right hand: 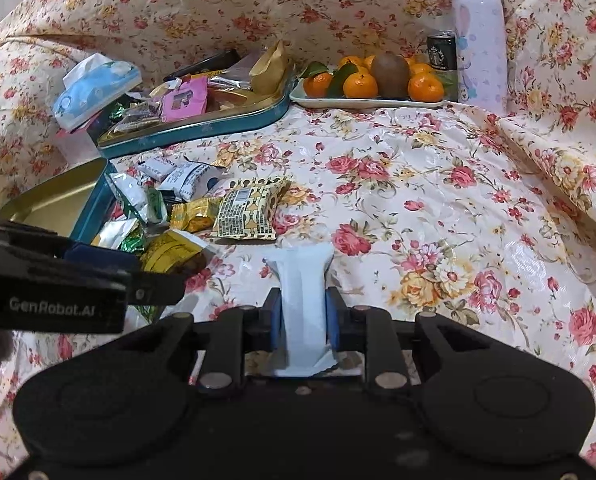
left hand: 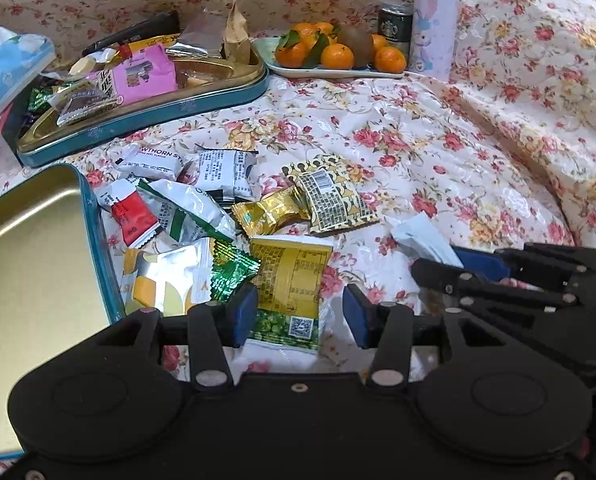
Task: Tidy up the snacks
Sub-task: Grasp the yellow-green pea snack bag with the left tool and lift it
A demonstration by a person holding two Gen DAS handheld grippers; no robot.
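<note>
Right now a pale blue snack packet (right hand: 304, 304) is pinched between the blue pads of the right gripper (right hand: 304, 312), its jaws pressed against both sides of the wrapper, which stands up off the floral cloth (right hand: 438, 208) toward the near edge. Beside it, the left gripper (left hand: 300, 314) hangs with jaws spread wide over a yellow-and-green packet (left hand: 289, 280), the pads not touching it.

That packet belongs to a loose heap of snacks (left hand: 201, 216) lying on the cloth toward the left edge: white, red, gold and green foil wrappers, with a yellow patterned packet (right hand: 247, 212) at the heap's right fringe. Touching the heap on the left is an empty gold-lined tin (left hand: 29, 248) with a teal wall. Farther back along the left stands a second teal tin (left hand: 169, 108) holding a pink packet (left hand: 143, 74) and other wrappers, with a blue tissue pack (right hand: 97, 88) at its left.

At the far edge sits a pale plate (right hand: 362, 100) of mandarins (right hand: 360, 84) and a kiwi (right hand: 390, 74), and just right of it a dark can (right hand: 442, 54) and a lilac bottle (right hand: 480, 40).
</note>
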